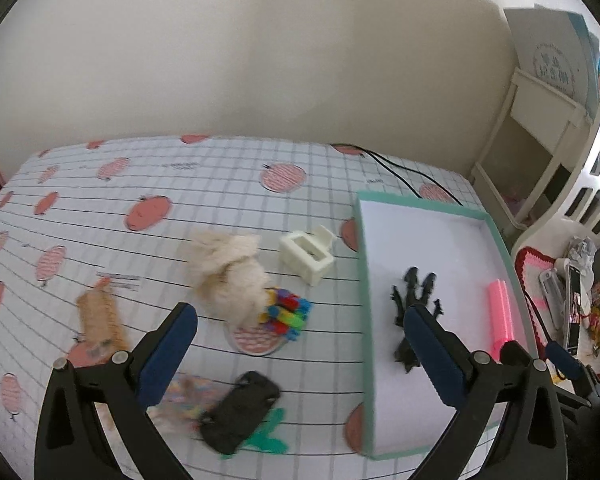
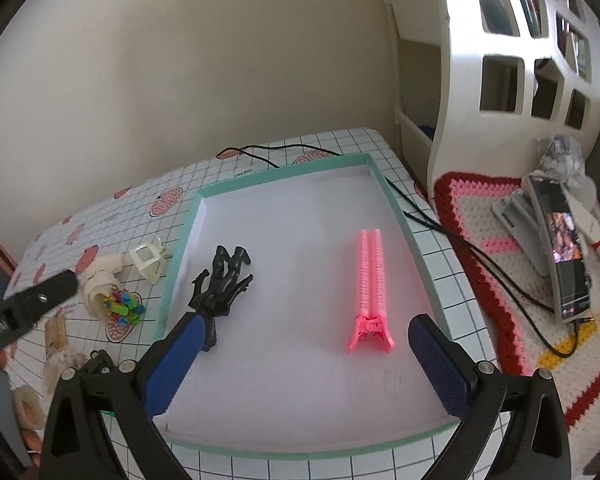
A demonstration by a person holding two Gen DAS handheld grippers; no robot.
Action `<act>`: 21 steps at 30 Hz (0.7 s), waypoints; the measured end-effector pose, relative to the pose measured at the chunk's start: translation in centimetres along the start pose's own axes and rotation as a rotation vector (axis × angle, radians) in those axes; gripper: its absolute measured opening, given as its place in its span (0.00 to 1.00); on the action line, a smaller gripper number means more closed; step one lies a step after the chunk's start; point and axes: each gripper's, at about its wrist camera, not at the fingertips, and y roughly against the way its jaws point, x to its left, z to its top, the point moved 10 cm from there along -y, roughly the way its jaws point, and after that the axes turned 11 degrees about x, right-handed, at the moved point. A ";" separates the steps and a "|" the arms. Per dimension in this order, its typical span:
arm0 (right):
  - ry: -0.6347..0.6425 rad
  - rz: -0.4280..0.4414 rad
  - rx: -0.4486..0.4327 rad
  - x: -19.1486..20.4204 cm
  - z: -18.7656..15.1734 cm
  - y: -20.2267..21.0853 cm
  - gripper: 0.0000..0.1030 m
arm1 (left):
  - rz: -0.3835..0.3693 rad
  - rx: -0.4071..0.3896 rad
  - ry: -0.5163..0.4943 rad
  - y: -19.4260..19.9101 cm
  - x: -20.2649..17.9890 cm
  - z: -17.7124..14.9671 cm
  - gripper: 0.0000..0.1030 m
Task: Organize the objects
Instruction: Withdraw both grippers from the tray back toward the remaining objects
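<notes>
- While hovering over the table (image 1: 220, 184), left gripper (image 1: 300, 344) had jaws wide apart, gripping nothing.
- Same deal on the right gripper (image 2: 304, 354): jaws spread, empty, hanging above the tray (image 2: 288, 168).
- Already sat in the tray: black clip (image 2: 220, 284) toward its left side and pink clip (image 2: 370, 276) toward the right, well apart.
- Still loose on the table: white clip (image 1: 306, 254) just beside the tray wall, fluffy scrunchie (image 1: 228, 272) touching a bunch of small colourful clips (image 1: 286, 312), a tan clip (image 1: 100, 316), and a dark clip (image 1: 240, 416) lying over a green one (image 1: 268, 436).
- Probably mid-sort, with most pieces not yet moved.
- Could've gone wrong at the scrunchie: soft and touching the little clips, so easily dragged them along or scattered them.
- Dark clip stacked on the green one looked risky too; might've grabbed both or flicked one off the near edge.
- Also a black cable (image 2: 432, 220) trailing by the tray's far side, could've snagged.
</notes>
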 end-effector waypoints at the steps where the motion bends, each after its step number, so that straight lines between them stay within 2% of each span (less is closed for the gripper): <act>1: 0.007 0.001 0.000 0.3 -0.1 0.2 1.00 | 0.005 -0.006 0.009 0.4 0.7 -0.1 1.00; 7: 0.056 0.033 0.016 3.3 -1.0 1.0 1.00 | 0.008 0.008 0.056 1.6 3.7 -1.4 1.00; 14: 0.159 0.086 0.055 8.7 -2.6 0.9 1.00 | -0.027 0.027 0.141 2.9 7.2 -2.8 1.00; 21: 0.203 0.136 0.079 13.3 -3.9 0.4 1.00 | -0.037 0.080 0.205 2.8 10.5 -4.2 1.00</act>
